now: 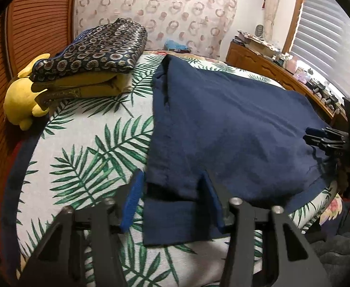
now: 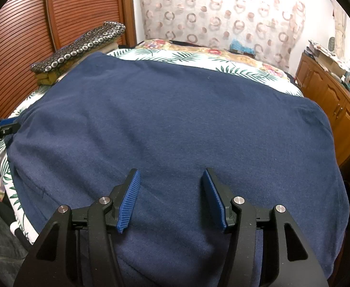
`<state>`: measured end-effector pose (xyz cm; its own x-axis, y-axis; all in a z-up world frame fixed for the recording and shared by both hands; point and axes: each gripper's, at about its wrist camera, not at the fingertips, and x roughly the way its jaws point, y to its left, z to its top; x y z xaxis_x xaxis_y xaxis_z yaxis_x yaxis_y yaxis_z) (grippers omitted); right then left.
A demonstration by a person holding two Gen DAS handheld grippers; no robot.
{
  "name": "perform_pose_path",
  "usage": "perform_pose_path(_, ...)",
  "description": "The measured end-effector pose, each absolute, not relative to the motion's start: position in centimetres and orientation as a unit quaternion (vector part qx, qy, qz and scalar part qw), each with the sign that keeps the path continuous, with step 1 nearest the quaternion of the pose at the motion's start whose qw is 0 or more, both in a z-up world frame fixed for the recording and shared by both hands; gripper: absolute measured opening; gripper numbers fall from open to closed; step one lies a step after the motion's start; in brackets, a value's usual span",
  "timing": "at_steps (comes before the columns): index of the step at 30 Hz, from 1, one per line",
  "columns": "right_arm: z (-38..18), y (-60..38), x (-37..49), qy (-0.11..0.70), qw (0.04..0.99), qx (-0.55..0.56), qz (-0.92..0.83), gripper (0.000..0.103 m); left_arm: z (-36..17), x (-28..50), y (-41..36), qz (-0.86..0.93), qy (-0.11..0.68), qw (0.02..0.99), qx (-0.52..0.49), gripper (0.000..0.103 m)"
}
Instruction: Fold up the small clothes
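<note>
right gripper (image 2: 170,198) jaws apart, empty, over near edge of navy garment (image 2: 170,119) | left gripper (image 1: 172,201) jaws apart astride garment's near left corner, grip unclear | garment flat across leaf-print bed (image 1: 84,148) | folded pile (image 1: 91,57) far left corner | yellow plush (image 1: 21,100)

place: home bedrm | evid: bed w/ leaf-print cover (image 1: 84,157), wood dresser (image 2: 330,95), window blind (image 1: 330,31)
</note>
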<state>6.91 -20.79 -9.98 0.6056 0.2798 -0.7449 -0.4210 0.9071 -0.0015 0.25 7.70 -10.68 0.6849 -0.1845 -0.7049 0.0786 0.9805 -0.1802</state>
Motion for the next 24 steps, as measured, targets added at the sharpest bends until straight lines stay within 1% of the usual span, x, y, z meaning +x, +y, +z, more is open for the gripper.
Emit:
perform_pose_path(3, -10.0, -20.8, 6.9, 0.398, 0.892, -0.089, 0.196, 0.056, -10.6, 0.7, 7.6, -0.075, 0.394, 0.914, -0.063, 0.039)
perform_pose_path(5, -10.0, -20.8, 6.9, 0.398, 0.892, -0.089, 0.196, 0.056, -10.5, 0.9, 7.8, -0.075, 0.394, 0.914, -0.064, 0.032)
perform_pose_path(6, -10.0, -20.8, 6.9, 0.398, 0.892, -0.089, 0.197, 0.056, -10.5, 1.0, 7.9, -0.078, 0.394, 0.913, -0.066, 0.031)
perform_pose_path(8, -10.0, -20.8, 6.9, 0.398, 0.892, -0.088, 0.196, 0.056, -10.4, 1.1, 7.9, -0.093, 0.397, 0.910, -0.072, 0.012)
perform_pose_path(11, -10.0, -20.8, 6.9, 0.398, 0.892, -0.089, 0.196, 0.056, -9.8, 1.2, 7.7, -0.119, 0.386, 0.911, -0.085, 0.009)
perform_pose_path(18, -10.0, -20.8, 6.8, 0.398, 0.892, -0.089, 0.196, 0.056, -6.1, 0.7, 6.4, -0.161, 0.333, 0.924, -0.098, 0.008)
perform_pose_path(24, -9.8, -20.9, 6.7, 0.395, 0.894, -0.090, 0.192, 0.056, -3.0, 1.6, 4.4, -0.188, 0.301, 0.932, -0.079, 0.007)
